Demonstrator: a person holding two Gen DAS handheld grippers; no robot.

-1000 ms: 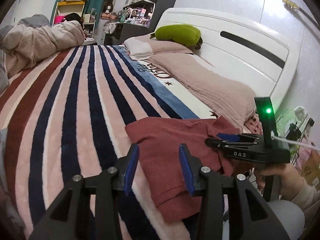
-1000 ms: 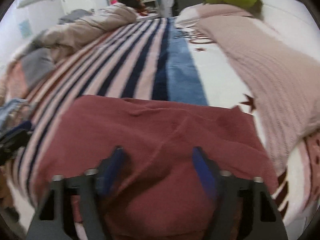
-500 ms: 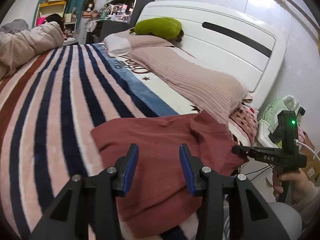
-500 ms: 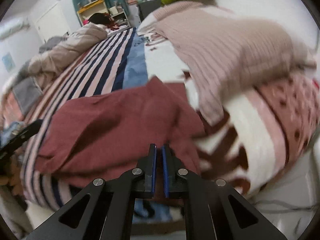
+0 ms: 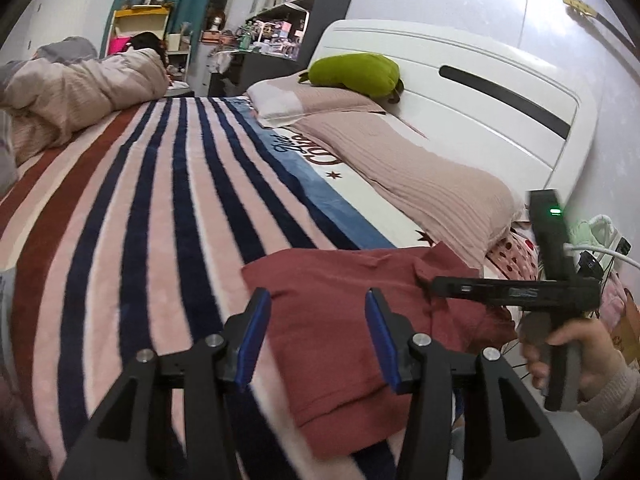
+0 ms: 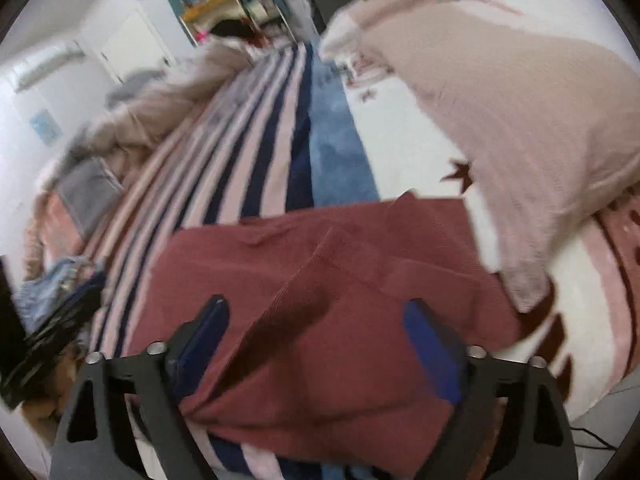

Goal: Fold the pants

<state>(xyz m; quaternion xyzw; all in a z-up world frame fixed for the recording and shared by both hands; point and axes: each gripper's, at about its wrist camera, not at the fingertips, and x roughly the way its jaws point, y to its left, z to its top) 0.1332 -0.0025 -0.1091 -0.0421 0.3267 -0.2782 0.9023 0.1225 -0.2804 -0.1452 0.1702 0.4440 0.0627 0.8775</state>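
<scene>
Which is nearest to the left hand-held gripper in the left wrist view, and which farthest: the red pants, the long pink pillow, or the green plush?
1. Red pants, just beyond the left hand-held gripper.
2. Long pink pillow, farther right.
3. Green plush, by the headboard.

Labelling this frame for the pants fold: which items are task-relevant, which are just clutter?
Job:
- maroon pants, folded on the near edge of the bed
- left claw, open above the pants
- right claw, open, straddling a raised fold

Lying about:
- striped blanket
- pink ribbed pillows
- green plush
- beige duvet
- white headboard
</scene>
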